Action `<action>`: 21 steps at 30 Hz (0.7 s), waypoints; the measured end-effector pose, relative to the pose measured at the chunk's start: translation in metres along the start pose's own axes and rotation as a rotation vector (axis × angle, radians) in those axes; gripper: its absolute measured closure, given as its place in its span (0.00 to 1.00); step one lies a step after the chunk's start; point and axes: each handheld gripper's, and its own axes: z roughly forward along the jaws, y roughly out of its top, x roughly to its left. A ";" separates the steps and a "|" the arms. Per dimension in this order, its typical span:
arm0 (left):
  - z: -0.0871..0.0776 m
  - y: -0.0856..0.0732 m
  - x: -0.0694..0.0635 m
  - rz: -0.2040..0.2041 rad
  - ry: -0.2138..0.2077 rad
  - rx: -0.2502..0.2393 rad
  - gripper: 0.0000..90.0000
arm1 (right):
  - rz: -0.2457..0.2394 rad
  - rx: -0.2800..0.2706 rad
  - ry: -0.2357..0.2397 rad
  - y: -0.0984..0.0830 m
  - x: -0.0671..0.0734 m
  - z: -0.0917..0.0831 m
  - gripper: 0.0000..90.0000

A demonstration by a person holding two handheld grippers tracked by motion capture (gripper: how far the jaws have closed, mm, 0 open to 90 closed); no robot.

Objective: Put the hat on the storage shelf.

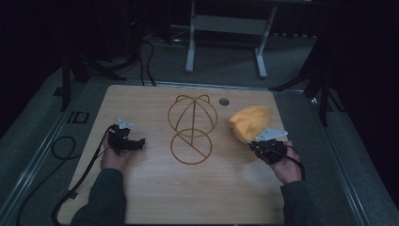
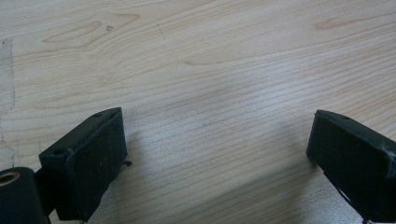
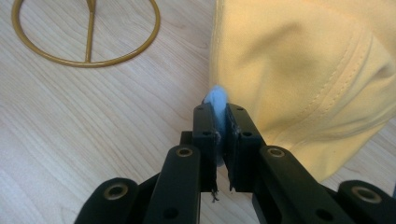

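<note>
A yellow cap (image 1: pixel 251 121) lies at the right of the wooden table (image 1: pixel 188 197). My right gripper (image 1: pixel 254 143) is at the cap's near edge. In the right gripper view this gripper (image 3: pixel 220 109) is shut on a pale blue bit at the edge of the cap (image 3: pixel 303 70). A gold wire stand (image 1: pixel 192 127) of rings and hoops sits mid-table, and its base ring (image 3: pixel 86 42) lies to the upper left in the right gripper view. My left gripper (image 1: pixel 140 142) rests at the table's left. Its jaws (image 2: pixel 217 126) are wide open over bare wood.
A dark round grommet (image 1: pixel 224 101) sits near the table's far edge, behind the stand. Black cables (image 1: pixel 63 147) trail off the left side onto the floor. A white desk frame (image 1: pixel 226 28) stands beyond the table.
</note>
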 end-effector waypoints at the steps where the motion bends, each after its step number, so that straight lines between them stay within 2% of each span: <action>1: 0.000 0.000 0.000 0.000 0.000 0.000 0.05 | 0.000 0.000 0.000 0.000 0.000 0.000 0.93; 10: 0.000 0.000 0.000 0.000 0.000 0.000 0.05 | 0.013 -0.008 -0.001 -0.002 -0.011 -0.019 0.93; 21: 0.000 0.000 0.000 0.000 0.000 0.000 0.05 | 0.002 -0.009 -0.010 -0.004 -0.021 -0.039 0.93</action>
